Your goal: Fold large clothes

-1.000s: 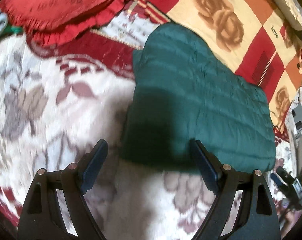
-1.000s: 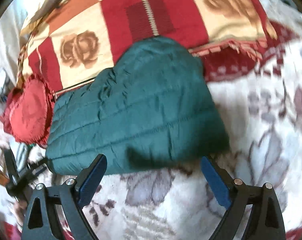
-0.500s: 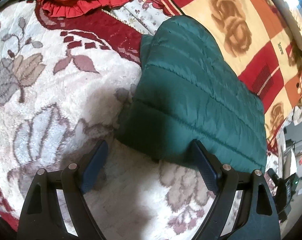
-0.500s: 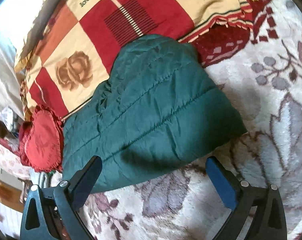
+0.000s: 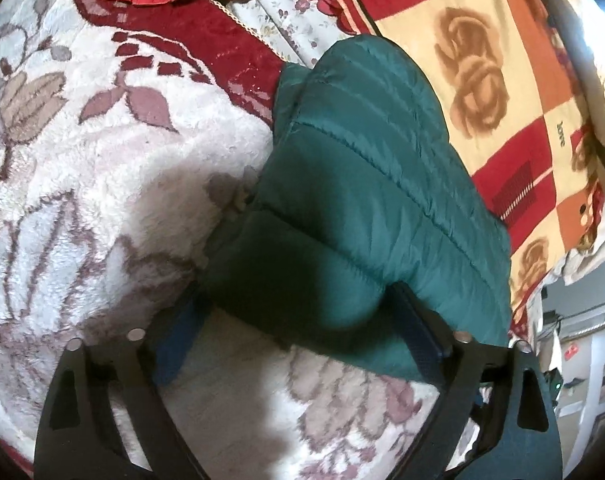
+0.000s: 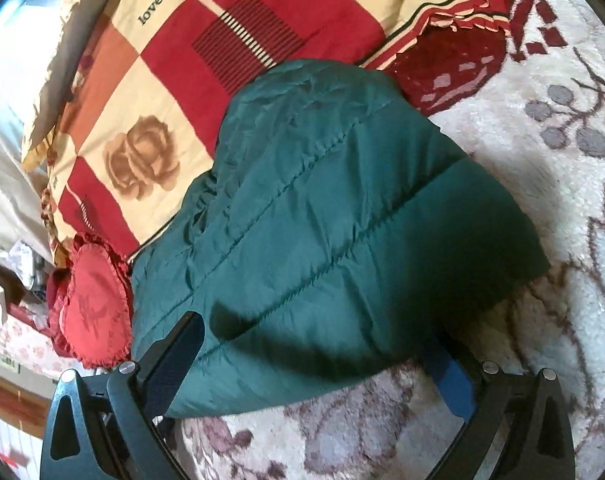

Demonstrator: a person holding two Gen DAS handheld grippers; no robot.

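We see L gripper w/ jaws wide apart, straddling near corner of jacket, not clamped. Jacket folded, green, quilted, lying on floral blanket, far end over checked quilt. R gripper also spread wide at jacket near edge. Red cushion at L of jacket.
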